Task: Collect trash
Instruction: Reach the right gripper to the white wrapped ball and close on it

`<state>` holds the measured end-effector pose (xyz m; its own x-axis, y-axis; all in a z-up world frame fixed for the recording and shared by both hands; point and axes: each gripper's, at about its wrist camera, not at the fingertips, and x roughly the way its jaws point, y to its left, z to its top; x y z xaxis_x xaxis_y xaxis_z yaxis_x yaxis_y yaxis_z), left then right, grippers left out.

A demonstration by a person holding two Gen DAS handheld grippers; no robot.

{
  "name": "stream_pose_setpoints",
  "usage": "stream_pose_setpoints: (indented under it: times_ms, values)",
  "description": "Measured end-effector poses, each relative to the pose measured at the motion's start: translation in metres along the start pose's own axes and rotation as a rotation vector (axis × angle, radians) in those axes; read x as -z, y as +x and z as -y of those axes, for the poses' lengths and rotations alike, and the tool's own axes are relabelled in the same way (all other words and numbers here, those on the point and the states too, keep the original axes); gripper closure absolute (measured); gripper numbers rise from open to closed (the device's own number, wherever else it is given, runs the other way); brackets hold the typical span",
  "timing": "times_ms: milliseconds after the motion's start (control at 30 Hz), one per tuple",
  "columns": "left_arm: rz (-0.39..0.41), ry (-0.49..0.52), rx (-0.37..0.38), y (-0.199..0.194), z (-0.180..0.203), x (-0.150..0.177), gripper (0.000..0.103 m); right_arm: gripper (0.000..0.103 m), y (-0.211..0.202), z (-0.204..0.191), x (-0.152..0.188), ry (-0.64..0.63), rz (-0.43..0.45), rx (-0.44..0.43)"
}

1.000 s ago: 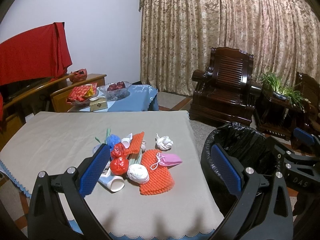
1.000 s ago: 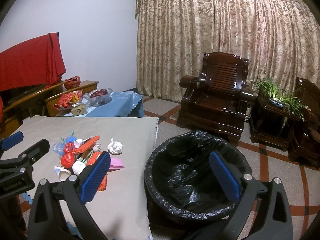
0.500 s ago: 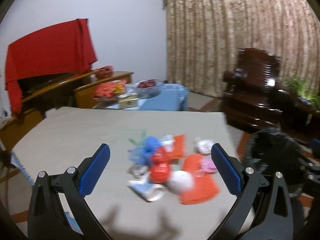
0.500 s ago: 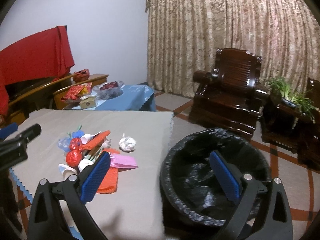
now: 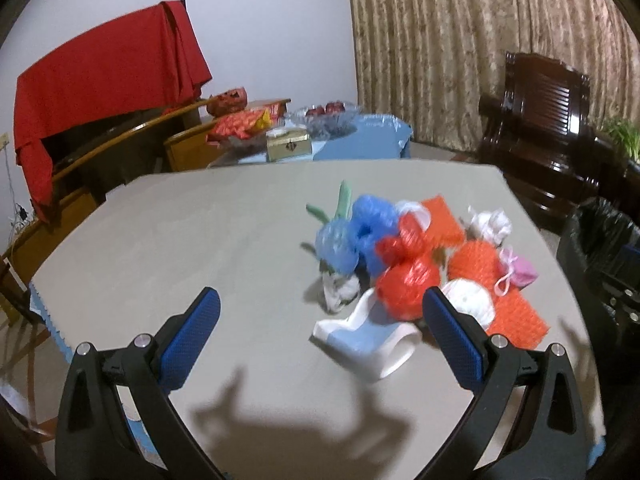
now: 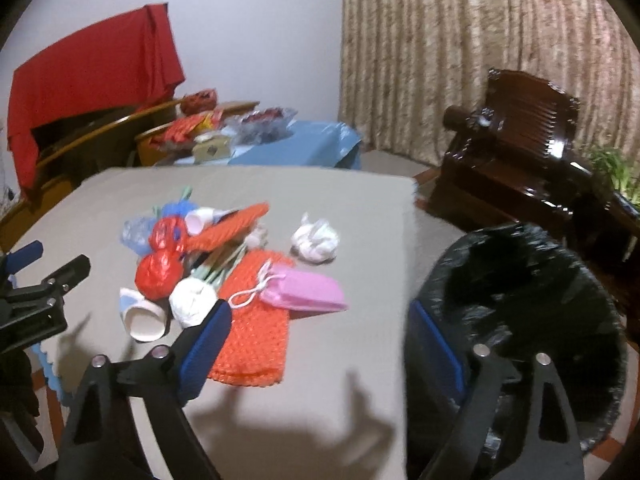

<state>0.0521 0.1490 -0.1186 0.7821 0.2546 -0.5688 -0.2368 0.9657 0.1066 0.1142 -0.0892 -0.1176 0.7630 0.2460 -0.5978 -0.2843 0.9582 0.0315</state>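
Observation:
A pile of trash lies on the grey table [image 5: 168,240]: a red plastic bag [image 5: 406,284], a blue bag [image 5: 370,232], a crushed paper cup [image 5: 366,340], a white wad [image 5: 470,300], orange foam netting [image 6: 252,332], a pink pouch [image 6: 306,292] and a white tissue ball [image 6: 316,240]. My left gripper [image 5: 320,332] is open and empty, just short of the paper cup. My right gripper [image 6: 320,340] is open and empty over the table's near right part, beside the orange netting. A bin lined with a black bag [image 6: 532,300] stands right of the table.
A dark wooden armchair [image 6: 520,160] stands behind the bin, before a patterned curtain. A low table with a blue cloth [image 5: 360,140] holds a fruit bowl and a small box. A red cloth [image 5: 100,80] drapes furniture at the left. The left gripper's body [image 6: 36,300] shows in the right wrist view.
Both grippers have moved forward and left over the table, closer to the trash pile. The bin has slid toward the right edge of both views. Nothing has been picked up.

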Motion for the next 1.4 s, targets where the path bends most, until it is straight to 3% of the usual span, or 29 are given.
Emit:
stream_pose_setpoints:
  times_ms: [300,400,600,700,767,867,1200,1400]
  values:
    - [-0.049,-0.032,-0.011,0.026,-0.016,0.012,0.005,0.025,0.034,-0.036,0.003,-0.059,-0.042,-0.107]
    - [-0.060,-0.039,-0.016,0.030,-0.020,0.015,0.005,0.033,0.046,-0.049,0.003,-0.075,-0.062,-0.156]
    - [-0.066,-0.048,-0.027,0.033,-0.027,0.016,0.005,0.038,0.065,-0.071,0.007,-0.113,-0.093,-0.190]
    - [-0.069,-0.054,-0.026,0.035,-0.028,0.016,0.005,0.047,0.074,-0.078,0.010,-0.129,-0.115,-0.204]
    - [-0.070,-0.053,-0.022,0.035,-0.027,0.017,0.005,0.061,0.078,-0.080,0.011,-0.127,-0.129,-0.240]
    - [-0.072,-0.048,-0.011,0.035,-0.023,0.018,0.005,0.070,0.076,-0.084,0.013,-0.141,-0.132,-0.275]
    - [-0.091,-0.008,0.066,0.040,0.006,0.025,0.005,0.071,0.045,-0.056,0.010,-0.094,-0.099,-0.254]
    - [-0.125,0.040,0.065,0.057,0.026,0.034,0.005,0.071,0.044,-0.038,0.015,-0.063,-0.113,-0.222]
